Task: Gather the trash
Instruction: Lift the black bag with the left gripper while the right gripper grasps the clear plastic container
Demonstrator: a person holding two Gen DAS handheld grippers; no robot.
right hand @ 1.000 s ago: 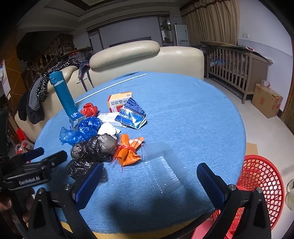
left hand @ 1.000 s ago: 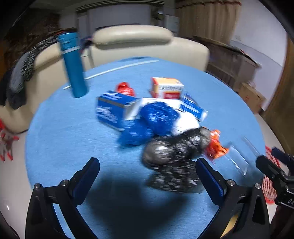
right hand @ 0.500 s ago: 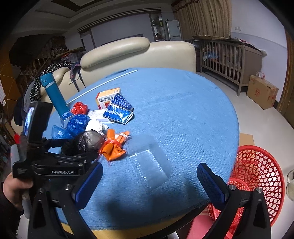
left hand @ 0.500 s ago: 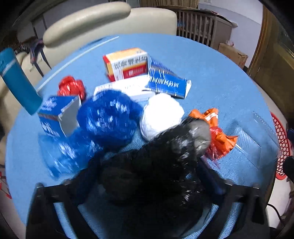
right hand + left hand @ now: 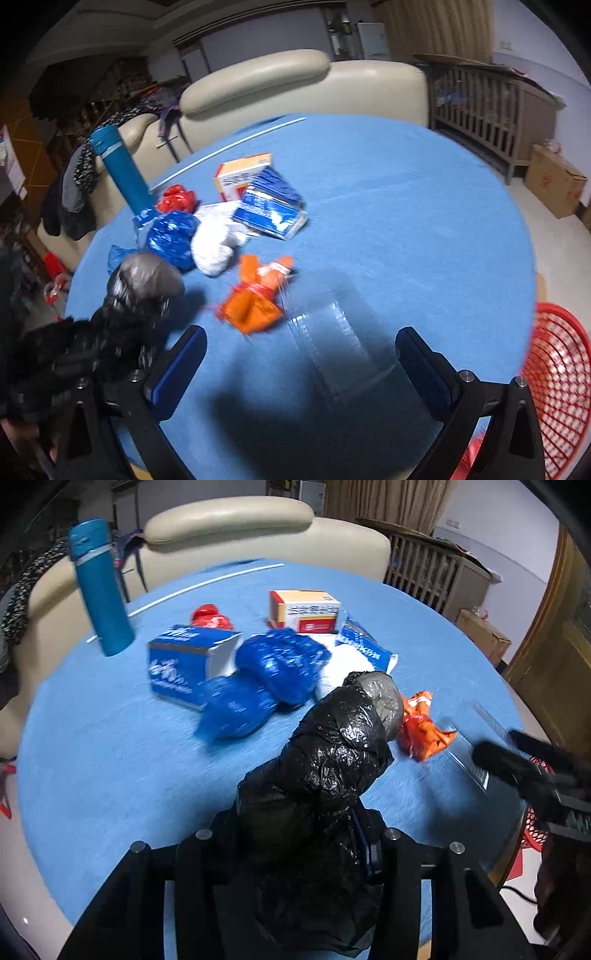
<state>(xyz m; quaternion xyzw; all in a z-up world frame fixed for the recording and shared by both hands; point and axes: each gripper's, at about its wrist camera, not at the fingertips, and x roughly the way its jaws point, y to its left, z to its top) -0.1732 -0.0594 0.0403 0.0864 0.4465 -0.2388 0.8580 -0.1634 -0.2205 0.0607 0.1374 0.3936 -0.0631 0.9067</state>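
Observation:
My left gripper [image 5: 295, 834] is shut on a black plastic bag [image 5: 325, 775], lifted a little above the blue table [image 5: 92, 746]; the bag hides the fingertips. The bag also shows in the right wrist view [image 5: 133, 295]. My right gripper [image 5: 301, 365] is open and empty above a clear plastic tray [image 5: 340, 343]. An orange bag [image 5: 255, 302], a white wad [image 5: 214, 240], blue bags [image 5: 266, 679], a red wad [image 5: 208, 616] and cartons [image 5: 306, 611] lie on the table.
A teal bottle [image 5: 99, 587] stands at the table's far left. A red mesh basket [image 5: 557, 373] sits on the floor by the table's right edge. A cream sofa [image 5: 295, 85] is behind the table. A cardboard box [image 5: 554, 184] is on the floor at right.
My left gripper moved onto the black bag, shut on it and lifted it. My right gripper moved forward over the clear tray.

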